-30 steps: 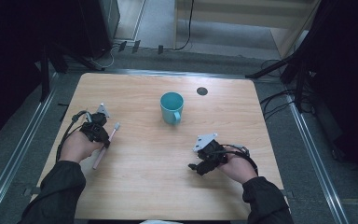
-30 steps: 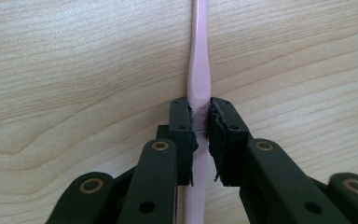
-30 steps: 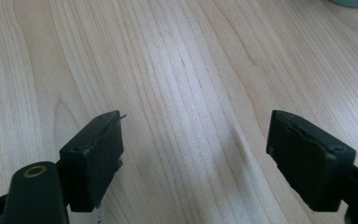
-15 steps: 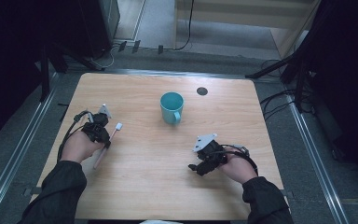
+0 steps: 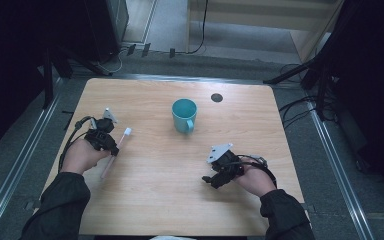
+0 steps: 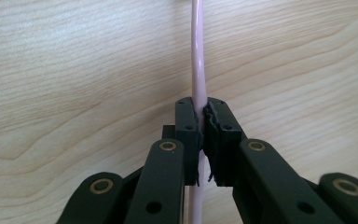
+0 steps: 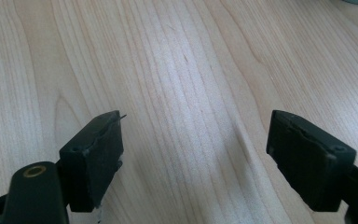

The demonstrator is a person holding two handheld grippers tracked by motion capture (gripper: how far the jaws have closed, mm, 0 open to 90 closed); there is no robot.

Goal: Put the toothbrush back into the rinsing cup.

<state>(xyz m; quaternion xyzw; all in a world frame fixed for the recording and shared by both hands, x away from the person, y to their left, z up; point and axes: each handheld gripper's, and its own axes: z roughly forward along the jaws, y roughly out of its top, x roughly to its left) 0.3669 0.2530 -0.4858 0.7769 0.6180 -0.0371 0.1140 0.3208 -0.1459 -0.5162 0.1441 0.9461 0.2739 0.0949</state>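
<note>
My left gripper (image 5: 111,146) sits near the table's (image 5: 145,200) left edge, its jaws pinched tight on the pale pink handle of a toothbrush (image 5: 121,139) (the white head points away from me, toward the far edge). In the left gripper view the toothbrush handle (image 6: 197,65) runs straight up between the pads. My right gripper (image 5: 211,179) rests near the right front corner, jaws spread wide over bare wood. A teal mug (image 5: 184,114) stands mid-table toward the far edge.

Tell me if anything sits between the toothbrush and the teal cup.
Nothing visible does. The left gripper is shut on the toothbrush, and only bare table lies between it and the teal cup.
</note>
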